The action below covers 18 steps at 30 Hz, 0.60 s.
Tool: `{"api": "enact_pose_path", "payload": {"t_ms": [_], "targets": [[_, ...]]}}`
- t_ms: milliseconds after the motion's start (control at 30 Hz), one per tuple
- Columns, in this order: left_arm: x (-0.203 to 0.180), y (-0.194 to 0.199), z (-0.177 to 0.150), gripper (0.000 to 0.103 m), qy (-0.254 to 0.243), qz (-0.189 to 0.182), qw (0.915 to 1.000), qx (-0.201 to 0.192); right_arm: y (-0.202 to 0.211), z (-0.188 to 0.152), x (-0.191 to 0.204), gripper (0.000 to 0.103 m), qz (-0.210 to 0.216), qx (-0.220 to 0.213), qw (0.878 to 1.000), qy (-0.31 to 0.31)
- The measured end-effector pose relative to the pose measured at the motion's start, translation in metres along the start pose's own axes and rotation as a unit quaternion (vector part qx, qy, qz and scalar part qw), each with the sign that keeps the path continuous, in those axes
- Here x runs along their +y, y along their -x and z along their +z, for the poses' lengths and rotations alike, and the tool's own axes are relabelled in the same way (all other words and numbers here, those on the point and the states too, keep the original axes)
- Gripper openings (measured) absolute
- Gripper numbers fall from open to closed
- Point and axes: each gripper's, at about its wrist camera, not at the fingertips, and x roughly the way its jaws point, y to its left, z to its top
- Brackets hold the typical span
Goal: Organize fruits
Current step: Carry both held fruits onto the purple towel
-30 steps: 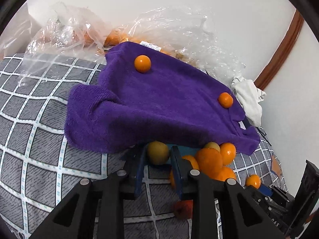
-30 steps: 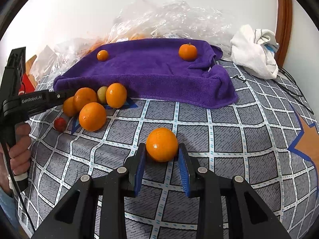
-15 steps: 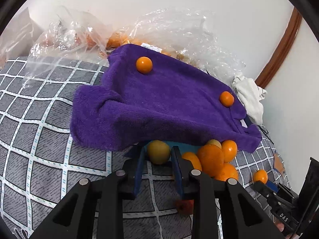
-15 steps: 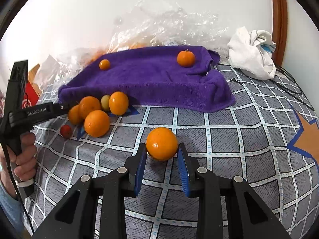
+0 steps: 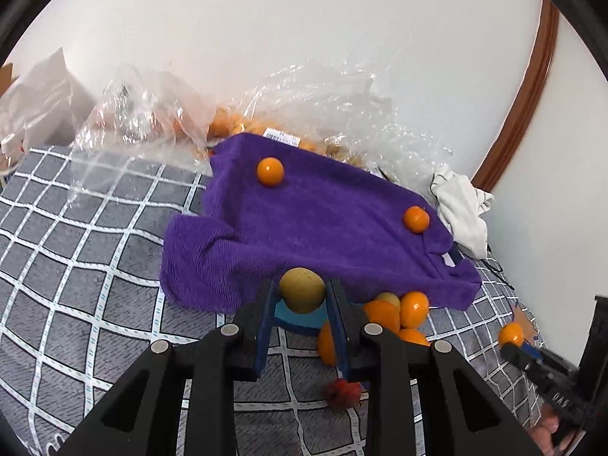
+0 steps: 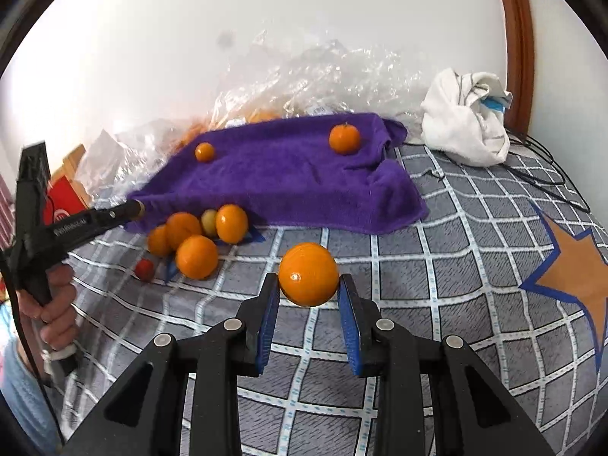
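My left gripper (image 5: 302, 289) is shut on a yellow-green fruit (image 5: 303, 285), held just above the near edge of the purple towel (image 5: 323, 220). Two small oranges (image 5: 270, 171) (image 5: 416, 219) rest on that towel. A pile of oranges (image 5: 395, 313) and a small red fruit (image 5: 342, 391) lie on the checked bedspread below it. My right gripper (image 6: 308, 285) is shut on a large orange (image 6: 308, 277), lifted over the bedspread in front of the towel (image 6: 288, 178). The left gripper (image 6: 131, 209), held by a hand (image 6: 57, 304), shows at the left of the right wrist view.
Crumpled clear plastic bags (image 5: 152, 121) with more fruit lie behind the towel against the wall. A white bundled cloth (image 6: 467, 121) and dark cables (image 6: 551, 190) sit at the back right. A red box (image 6: 62, 201) stands at the far left. An orange star patch (image 6: 570, 277) marks the bedspread.
Both grippers have risen with their fruit still held. The yellow-green fruit has come up from beside the orange pile to the towel's edge. The large orange now hangs clear of the bedspread.
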Motion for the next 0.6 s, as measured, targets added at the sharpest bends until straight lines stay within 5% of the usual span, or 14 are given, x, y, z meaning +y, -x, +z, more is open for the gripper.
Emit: {"api": "enact_pose_path", "payload": {"t_ms": [133, 267, 600], "targets": [[-0.005, 0.013, 0.007, 0.026, -0.013, 0.019, 0.9996, -0.014, 0.012, 0.020, 0.003, 0.031, 0.000, -0.016, 1.000, 0.008], [-0.008, 0.030, 0.017, 0.026, -0.005, -0.014, 0.9998, -0.010, 0.017, 0.044, 0.006, 0.031, 0.010, -0.038, 0.999, 0.013], [-0.019, 0.036, 0.070, 0.026, -0.025, 0.025, 0.9990, -0.026, -0.019, 0.107, 0.009, 0.031, 0.004, -0.047, 0.999, 0.027]]}}
